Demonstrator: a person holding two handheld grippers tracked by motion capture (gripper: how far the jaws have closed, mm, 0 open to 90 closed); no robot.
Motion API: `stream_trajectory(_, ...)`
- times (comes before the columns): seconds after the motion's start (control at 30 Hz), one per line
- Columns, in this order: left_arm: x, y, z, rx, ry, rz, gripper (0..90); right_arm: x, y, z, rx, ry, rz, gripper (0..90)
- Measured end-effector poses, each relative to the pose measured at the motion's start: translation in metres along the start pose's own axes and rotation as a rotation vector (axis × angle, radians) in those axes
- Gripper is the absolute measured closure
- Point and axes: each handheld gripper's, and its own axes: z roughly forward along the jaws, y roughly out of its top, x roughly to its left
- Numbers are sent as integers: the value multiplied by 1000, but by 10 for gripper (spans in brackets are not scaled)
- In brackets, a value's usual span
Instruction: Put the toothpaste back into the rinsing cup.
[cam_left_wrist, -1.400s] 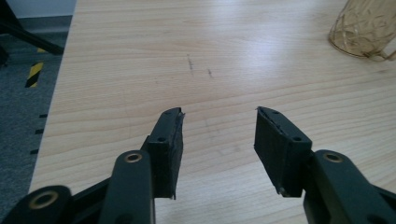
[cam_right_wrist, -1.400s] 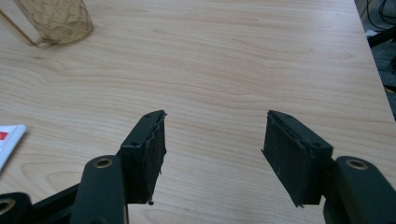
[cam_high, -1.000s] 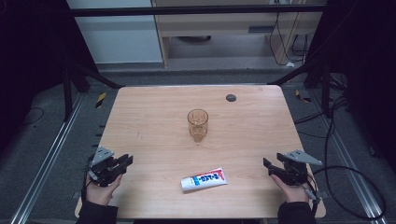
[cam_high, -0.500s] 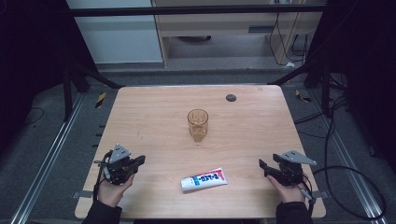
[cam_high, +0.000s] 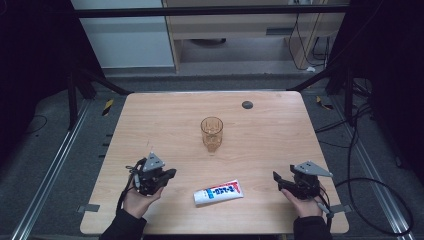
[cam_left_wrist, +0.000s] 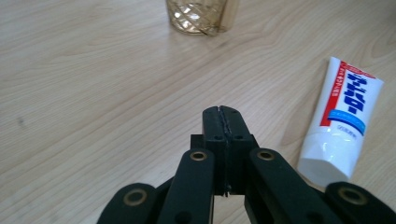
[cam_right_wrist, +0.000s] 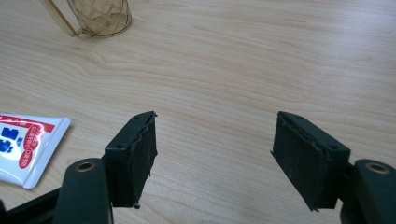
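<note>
Light wooden bench (cam_high: 165, 125) w/ rounded corners. White toothpaste tube w/ red and blue label (cam_high: 218, 192) lies flat near front edge, between the two hands, touched by nothing. Amber faceted glass tumbler (cam_high: 212, 133) stands upright mid-bench, well apart from tube, looks empty. Small dark round cap or plug (cam_high: 247, 104) near far edge.

Left claw (cam_high: 169, 174): jaws pressed together, nothing between them (clear in left gripper view (cam_left_wrist: 223, 122)). Sits just left of tube, tips pointing roughly toward it; tube (cam_left_wrist: 342, 122) lies right of the tips there, crimped end closer.

Right claw (cam_high: 278, 178): jaws wide apart, empty (cam_right_wrist: 212, 149). Near tube's right side but not touching; tube end (cam_right_wrist: 25, 144) at left edge of right gripper view, tumbler base (cam_right_wrist: 99, 17) far top.

Likely step: approach to tube, probably pick w/ right claw since it's the spread one.

Risks, judged only:
- Tube flat and low, so jaws coming in too high may skid over it or shove it along the bench instead of gripping.
- Left claw shut: if it goes for the tube w/o spreading first it'll just push it, poss. off the front edge.
- Hard squeeze on the soft body could deform it or force paste out at the cap.
- Wide swing toward tumbler could tip it.
</note>
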Motion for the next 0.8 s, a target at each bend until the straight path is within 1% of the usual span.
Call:
stream_trajectory(0.03, 0, 0, 0, 0, 0, 0, 892, 0, 0, 0, 0, 0, 0, 301)
stream_trajectory(0.07, -6, 2, 6, 17, -20, 14, 892, 0, 0, 1, 4, 1, -1, 287)
stream_trajectory(0.1, -6, 2, 6, 17, -20, 14, 892, 0, 0, 1, 4, 1, -1, 287)
stream_trajectory(0.2, -15, 3, 14, 43, -40, 41, 892, 0, -1, 2, 10, -6, -1, 269)
stream_trajectory(0.23, -20, 5, 19, 56, -51, 56, 892, 0, -2, 2, 11, -8, 1, 264)
stream_trajectory(0.3, -22, 6, 22, 62, -56, 61, 892, -1, -2, 3, 11, -11, -1, 262)
stream_trajectory(0.33, -24, 6, 25, 69, -61, 67, 892, 0, -2, 3, 14, -9, 7, 258)
stream_trajectory(0.4, -31, 7, 32, 90, -73, 82, 892, -1, -3, 4, 13, -15, -2, 252)
stream_trajectory(0.43, -31, 7, 32, 90, -73, 82, 892, -1, -3, 4, 13, -15, -2, 252)
stream_trajectory(0.47, -34, 7, 35, 104, -82, 91, 892, -1, -3, 4, 15, -14, -3, 249)
stream_trajectory(0.53, -36, 6, 38, 111, -89, 94, 892, -1, -3, 4, 22, -12, 2, 245)
stream_trajectory(0.6, -39, 5, 40, 118, -99, 96, 892, -3, -4, 5, 22, -18, -6, 239)
stream_trajectory(0.63, -40, 4, 41, 124, -103, 98, 892, -3, -4, 4, 27, -13, 11, 238)
stream_trajectory(0.7, -41, 4, 42, 132, -105, 101, 892, -4, -4, 4, 26, -16, 8, 236)
stream_trajectory(0.73, -42, 3, 44, 137, -109, 108, 892, -5, -5, 4, 30, -18, 16, 234)
stream_trajectory(0.8, -44, 2, 46, 149, -117, 117, 892, -6, -5, 5, 29, -23, 6, 232)
